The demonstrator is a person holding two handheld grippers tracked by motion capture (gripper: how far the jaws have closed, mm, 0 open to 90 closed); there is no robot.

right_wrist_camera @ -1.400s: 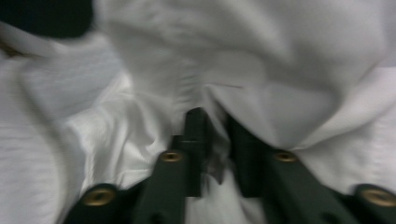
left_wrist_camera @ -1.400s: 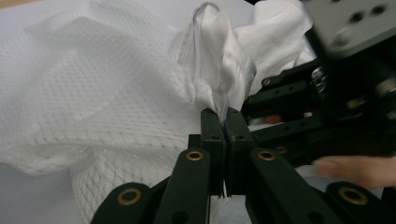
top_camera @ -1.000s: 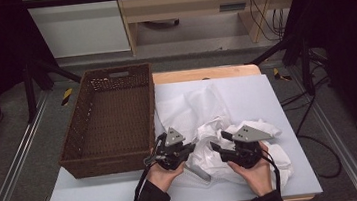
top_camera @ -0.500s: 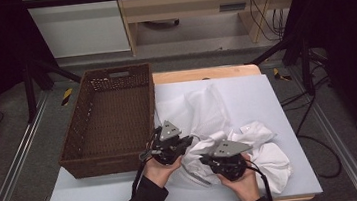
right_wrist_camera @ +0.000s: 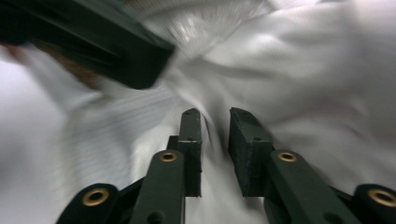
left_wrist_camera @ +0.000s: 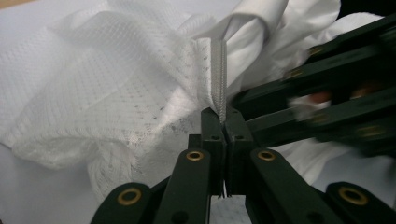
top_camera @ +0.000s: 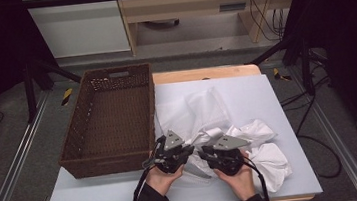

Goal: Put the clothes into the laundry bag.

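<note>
Clamping a ribbed hem of the white garment, the left gripper has its jaws fully closed. The right gripper, jaws slightly parted, grasps nothing. The garment lies crumpled on the tabletop, beside the wicker basket.

White mesh garment, crumpled (ribbed edge pinched), beside basket

Brown woven basket left of centre in the high view, standing on the pale worktop, its near corner just beside the crumpled cloth. Wooden furniture across the top centre, cables hanging at upper right. Metal rails along lower left and lower right. Black frame legs at both sides.
</note>
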